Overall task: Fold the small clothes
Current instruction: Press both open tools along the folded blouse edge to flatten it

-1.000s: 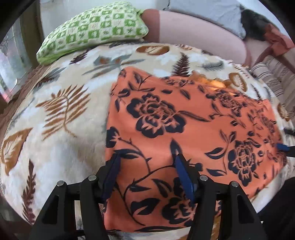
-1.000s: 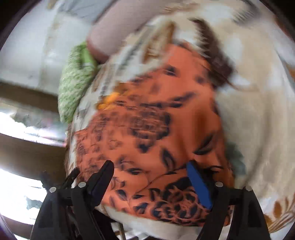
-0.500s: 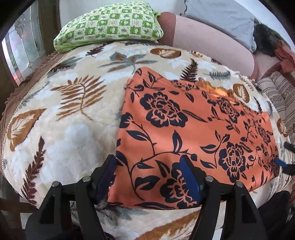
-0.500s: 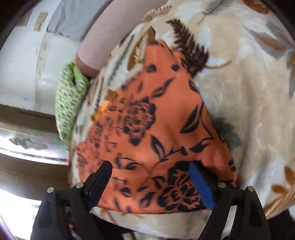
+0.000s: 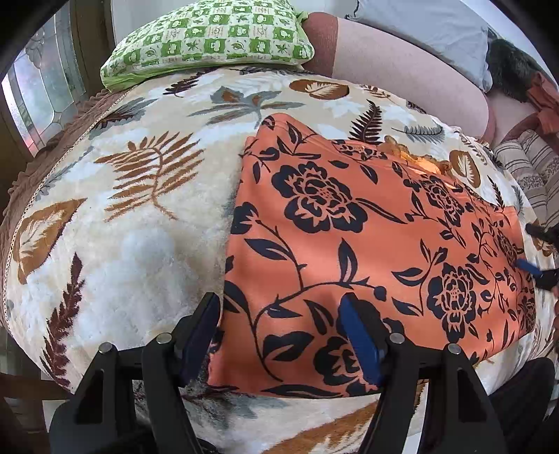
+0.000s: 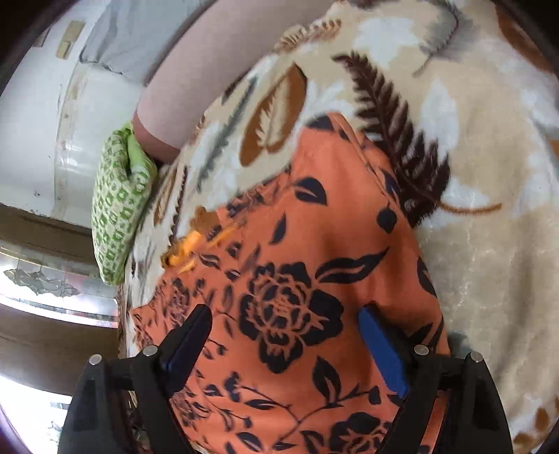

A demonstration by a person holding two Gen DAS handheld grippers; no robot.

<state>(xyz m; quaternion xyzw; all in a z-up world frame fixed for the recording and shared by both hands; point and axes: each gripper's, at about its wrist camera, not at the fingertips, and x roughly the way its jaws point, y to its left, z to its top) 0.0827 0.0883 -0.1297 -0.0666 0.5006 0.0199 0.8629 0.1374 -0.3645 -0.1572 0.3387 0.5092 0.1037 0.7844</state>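
Orange floral cloth (image 5: 367, 244) lies lengthwise between your spread, empty jaws: left gripper (image 5: 279, 328) at one near-edge corner, right gripper (image 6: 284, 340) at the other.

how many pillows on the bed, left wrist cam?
1 for certain: the green checked pillow at the far-left head end. A grey one may sit behind the pink bolster, partly hidden.

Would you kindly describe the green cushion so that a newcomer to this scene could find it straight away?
Start from the cream blanket with brown fern and leaf prints that covers the bed. At its far edge, beyond the orange floral garment and beside a long pink bolster, lies the cushion. It alone is checked in green and white squares with small leaf motifs.
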